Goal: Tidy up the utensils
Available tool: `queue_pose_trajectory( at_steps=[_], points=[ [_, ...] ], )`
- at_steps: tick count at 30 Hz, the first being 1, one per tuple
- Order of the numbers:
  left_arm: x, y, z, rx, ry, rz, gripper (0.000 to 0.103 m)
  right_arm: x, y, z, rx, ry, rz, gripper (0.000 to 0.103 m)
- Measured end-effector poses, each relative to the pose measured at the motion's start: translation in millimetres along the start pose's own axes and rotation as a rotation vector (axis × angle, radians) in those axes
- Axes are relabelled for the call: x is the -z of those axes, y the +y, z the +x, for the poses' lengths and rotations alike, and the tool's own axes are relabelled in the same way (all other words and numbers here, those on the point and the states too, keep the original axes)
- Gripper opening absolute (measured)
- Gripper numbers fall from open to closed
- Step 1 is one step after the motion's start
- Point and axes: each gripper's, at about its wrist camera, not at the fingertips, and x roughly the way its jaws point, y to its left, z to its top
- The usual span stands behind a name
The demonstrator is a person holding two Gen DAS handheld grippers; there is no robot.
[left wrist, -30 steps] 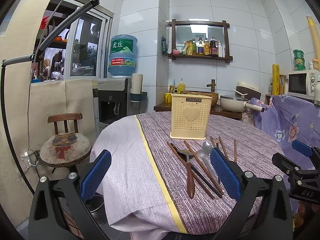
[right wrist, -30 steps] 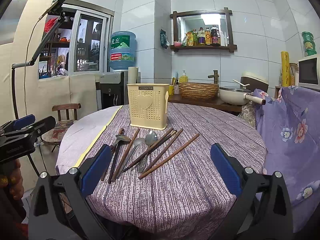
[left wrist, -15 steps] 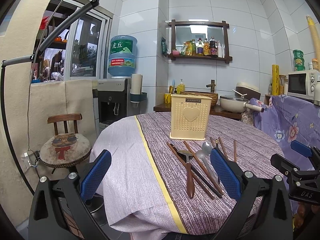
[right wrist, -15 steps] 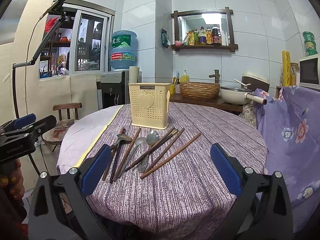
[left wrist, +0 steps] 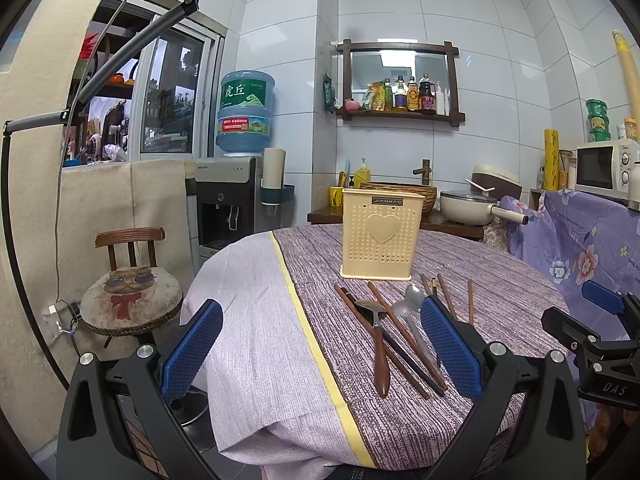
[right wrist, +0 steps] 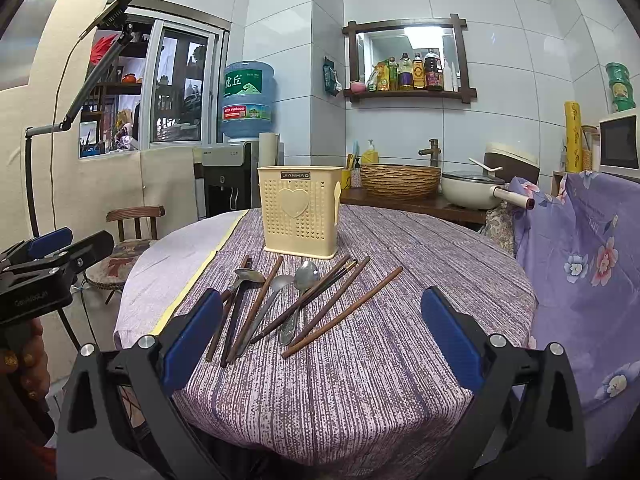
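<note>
A cream perforated utensil holder (right wrist: 300, 212) with a heart stands upright on the round table; it also shows in the left wrist view (left wrist: 380, 238). In front of it lie several brown chopsticks (right wrist: 344, 312), two metal spoons (right wrist: 306, 276) and a wooden-handled spoon (left wrist: 380, 344), loosely fanned on the cloth. My left gripper (left wrist: 320, 350) is open and empty, near the table's front-left edge, its right pad beside the utensils. My right gripper (right wrist: 320, 340) is open and empty, just short of the utensils' near ends.
The table wears a purple striped cloth (right wrist: 380, 360) with a pale section and yellow stripe (left wrist: 308, 320) on the left. A small chair (left wrist: 132, 292) stands left of the table. A counter with a basket (right wrist: 400, 180), a pot (right wrist: 472, 192) and a water dispenser (left wrist: 228, 200) lies behind.
The right gripper has edged slightly forward toward the utensils. The left gripper has barely moved. Nothing on the table has shifted.
</note>
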Motion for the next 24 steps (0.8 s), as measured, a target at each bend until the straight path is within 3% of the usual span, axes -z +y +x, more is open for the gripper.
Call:
queue_pose_trajectory(
  at_steps=[24],
  points=[
    [0.2, 0.5, 0.0, -0.001, 0.001, 0.002, 0.098, 2.2, 1.8, 1.3, -0.006, 0.014, 0.004, 0.098]
  ],
)
